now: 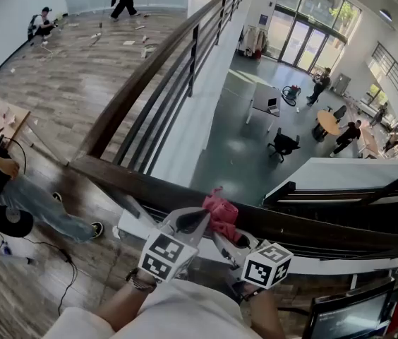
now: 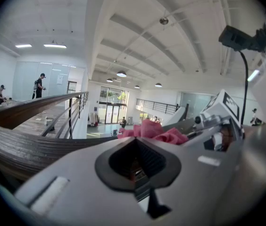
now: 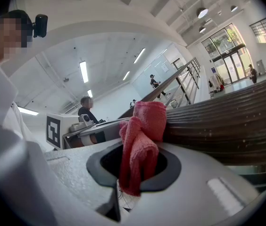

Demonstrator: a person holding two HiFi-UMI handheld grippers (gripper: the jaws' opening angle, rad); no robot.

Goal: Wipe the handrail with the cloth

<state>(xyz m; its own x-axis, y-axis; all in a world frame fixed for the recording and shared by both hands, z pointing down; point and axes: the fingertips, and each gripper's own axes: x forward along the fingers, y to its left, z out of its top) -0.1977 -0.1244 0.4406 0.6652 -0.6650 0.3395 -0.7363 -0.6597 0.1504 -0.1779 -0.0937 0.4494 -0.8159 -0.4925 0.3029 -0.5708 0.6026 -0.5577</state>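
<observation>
In the head view, I saw the dark brown wooden handrail point(image 1: 142, 182) crossing low in front of me, then bending away toward the upper floor. The crumpled pink cloth point(image 1: 220, 214) sat on top of that rail, just ahead of both tools. The left gripper point(image 1: 197, 217) lay touching the cloth's left side, and the right gripper point(image 1: 228, 237) came up from beneath it.

In the left gripper view, the left gripper point(image 2: 137, 161) had its jaws brought together with nothing between them. The pink cloth point(image 2: 154, 132) showed just past the tips. The handrail point(image 2: 24, 145) swept in from the left, and the right gripper point(image 2: 218, 121) was close by on the right.

In the right gripper view, the right gripper point(image 3: 135, 166) was clamped on the cloth point(image 3: 140, 140). A fold hung down through the dark opening between the jaws, and the bunched top pressed against the grained side of the handrail point(image 3: 227, 126), which ran off to the right.
</observation>
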